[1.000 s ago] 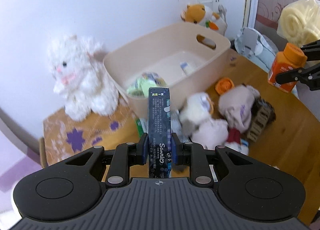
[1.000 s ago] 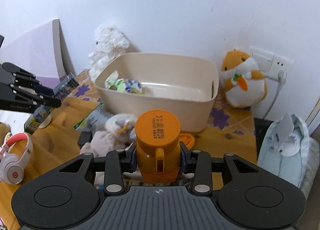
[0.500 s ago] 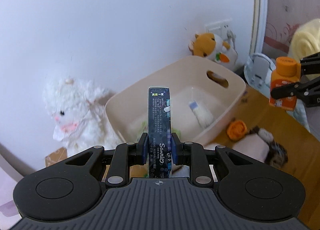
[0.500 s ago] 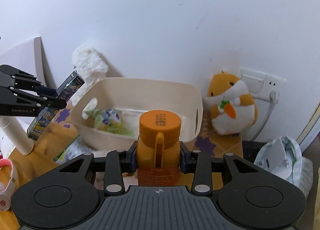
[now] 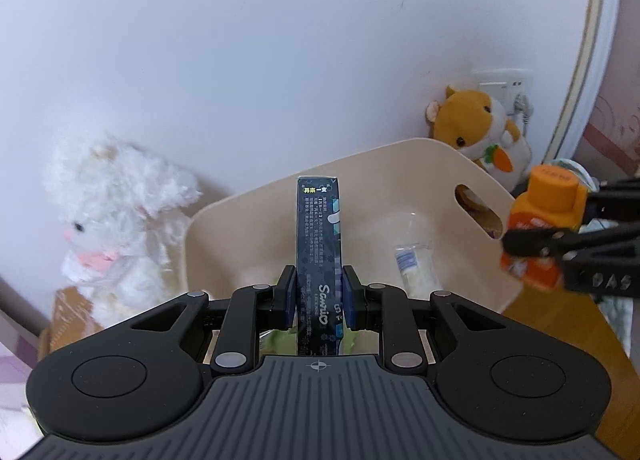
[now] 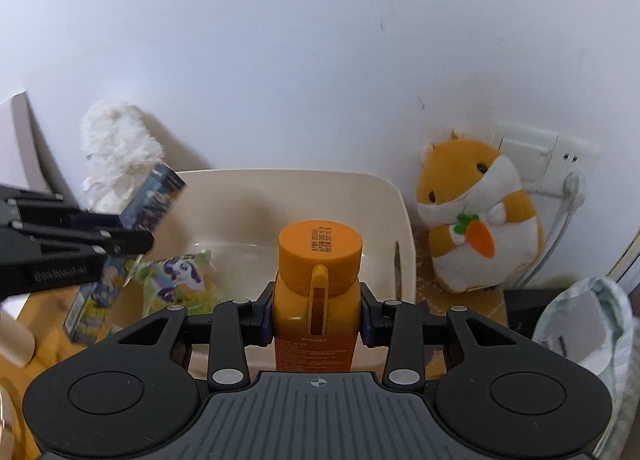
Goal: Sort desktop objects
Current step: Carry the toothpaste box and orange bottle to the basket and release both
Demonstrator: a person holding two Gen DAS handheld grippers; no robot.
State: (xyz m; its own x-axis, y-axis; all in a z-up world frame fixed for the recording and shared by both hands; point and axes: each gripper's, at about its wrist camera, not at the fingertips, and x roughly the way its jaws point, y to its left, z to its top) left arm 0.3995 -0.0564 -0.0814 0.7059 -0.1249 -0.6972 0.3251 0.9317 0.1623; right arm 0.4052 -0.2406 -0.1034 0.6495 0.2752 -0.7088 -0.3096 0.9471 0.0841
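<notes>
My left gripper (image 5: 319,292) is shut on a tall dark blue box (image 5: 319,244) and holds it upright over the near left edge of the cream bin (image 5: 424,155). The box and left gripper also show in the right wrist view (image 6: 156,199). My right gripper (image 6: 318,308) is shut on an orange bottle (image 6: 318,280) with an orange cap, held over the bin's near right rim (image 6: 404,219). The bottle shows at the right of the left wrist view (image 5: 544,227). Inside the bin lie a colourful pony packet (image 6: 180,276) and a small white sachet (image 5: 416,268).
A white fluffy plush (image 5: 116,215) sits left of the bin against the wall. An orange hamster plush (image 6: 476,219) sits right of it under a wall socket (image 6: 540,155). A pale cloth bag (image 6: 588,328) lies at the far right. The wooden desk (image 5: 560,324) runs below.
Both grippers have risen and moved towards the bin with their loads. The bottle now hangs at the bin's right rim and the box over its left side. The desk clutter has dropped from view.
</notes>
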